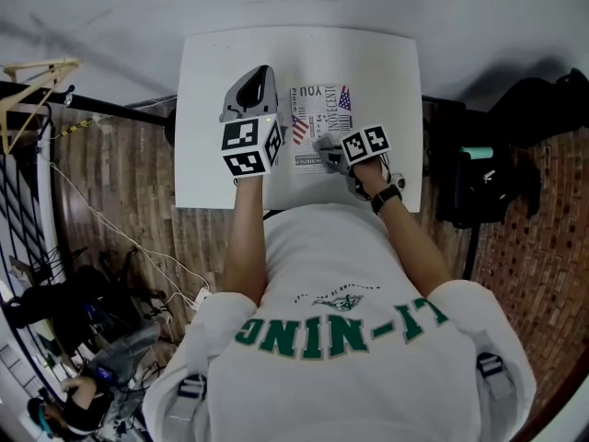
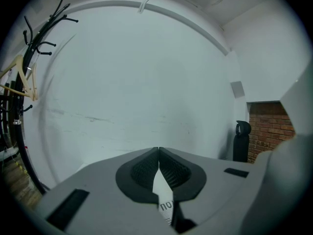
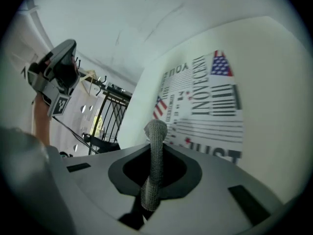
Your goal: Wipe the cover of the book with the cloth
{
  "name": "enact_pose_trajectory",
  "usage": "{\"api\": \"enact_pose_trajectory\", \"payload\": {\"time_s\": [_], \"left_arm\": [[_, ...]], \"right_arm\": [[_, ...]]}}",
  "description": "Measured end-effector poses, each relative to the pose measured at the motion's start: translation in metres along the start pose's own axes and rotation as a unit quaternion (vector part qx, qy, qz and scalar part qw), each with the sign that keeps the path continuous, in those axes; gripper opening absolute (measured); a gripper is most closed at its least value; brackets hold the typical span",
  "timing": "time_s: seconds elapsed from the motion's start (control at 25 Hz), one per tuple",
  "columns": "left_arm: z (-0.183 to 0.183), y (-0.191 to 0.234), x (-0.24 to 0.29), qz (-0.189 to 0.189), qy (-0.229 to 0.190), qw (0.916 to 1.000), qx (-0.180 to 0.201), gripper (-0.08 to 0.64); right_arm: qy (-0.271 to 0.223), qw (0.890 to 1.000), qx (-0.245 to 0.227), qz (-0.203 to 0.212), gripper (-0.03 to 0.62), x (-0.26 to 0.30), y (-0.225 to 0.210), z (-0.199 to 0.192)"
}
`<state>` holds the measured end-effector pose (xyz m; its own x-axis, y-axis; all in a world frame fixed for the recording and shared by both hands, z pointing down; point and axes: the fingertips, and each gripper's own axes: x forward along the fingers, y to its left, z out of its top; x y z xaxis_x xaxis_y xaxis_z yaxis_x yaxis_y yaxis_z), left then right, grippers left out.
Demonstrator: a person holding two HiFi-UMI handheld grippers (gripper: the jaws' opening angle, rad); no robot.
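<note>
A book (image 1: pixel 320 125) with a white cover of black print and small flags lies flat on the white table (image 1: pixel 212 118). My right gripper (image 1: pixel 333 151) rests over the book's near edge, shut on a grey mesh cloth (image 3: pixel 156 151) that stands up between its jaws. In the right gripper view the book (image 3: pixel 205 102) spreads out just ahead. My left gripper (image 1: pixel 256 88) hangs raised to the left of the book, pointing at the wall. Its jaws (image 2: pixel 159 153) meet at the tips and hold nothing. A sliver of the printed cover (image 2: pixel 165 207) shows below them.
A black bag (image 1: pixel 488 178) stands on the brick-pattern floor to the right of the table. A coat rack with a wooden hanger (image 1: pixel 32 86) stands at the left, with cables (image 1: pixel 101 228) and clutter on the floor beneath it. The white wall (image 2: pixel 146 82) lies beyond the table.
</note>
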<state>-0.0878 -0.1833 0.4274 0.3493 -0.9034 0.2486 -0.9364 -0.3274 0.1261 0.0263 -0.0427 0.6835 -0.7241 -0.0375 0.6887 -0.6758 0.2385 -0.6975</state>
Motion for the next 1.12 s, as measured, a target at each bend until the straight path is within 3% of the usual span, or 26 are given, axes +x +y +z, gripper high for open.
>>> {"api": "enact_pose_trajectory", "payload": {"time_s": [0.16, 0.32, 0.52, 0.64, 0.92, 1.12], "left_arm": [[0.001, 0.012, -0.006, 0.014, -0.001, 0.9999, -0.002, 0.015], [0.0, 0.021, -0.012, 0.027, -0.001, 0.9996, -0.003, 0.015], [-0.006, 0.028, -0.012, 0.031, 0.002, 0.9994, -0.013, 0.015], [-0.008, 0.022, -0.009, 0.022, 0.004, 0.9996, -0.016, 0.015], [-0.011, -0.003, 0.006, -0.009, 0.008, 0.9998, -0.013, 0.015], [-0.012, -0.009, 0.009, -0.014, 0.01, 0.9998, -0.012, 0.015]], "right_arm": [[0.074, 0.995, -0.063, 0.024, 0.038, 0.046, 0.043, -0.008], [0.116, 0.989, -0.095, -0.002, 0.038, 0.065, 0.04, -0.019], [0.079, 0.996, -0.036, 0.009, 0.037, 0.047, 0.019, -0.018], [0.05, 0.999, -0.005, -0.006, 0.035, 0.021, -0.004, -0.02], [-0.013, 0.996, 0.057, -0.062, 0.035, -0.047, -0.067, -0.03], [-0.03, 0.995, 0.071, -0.062, 0.035, -0.058, -0.079, -0.033]]}}
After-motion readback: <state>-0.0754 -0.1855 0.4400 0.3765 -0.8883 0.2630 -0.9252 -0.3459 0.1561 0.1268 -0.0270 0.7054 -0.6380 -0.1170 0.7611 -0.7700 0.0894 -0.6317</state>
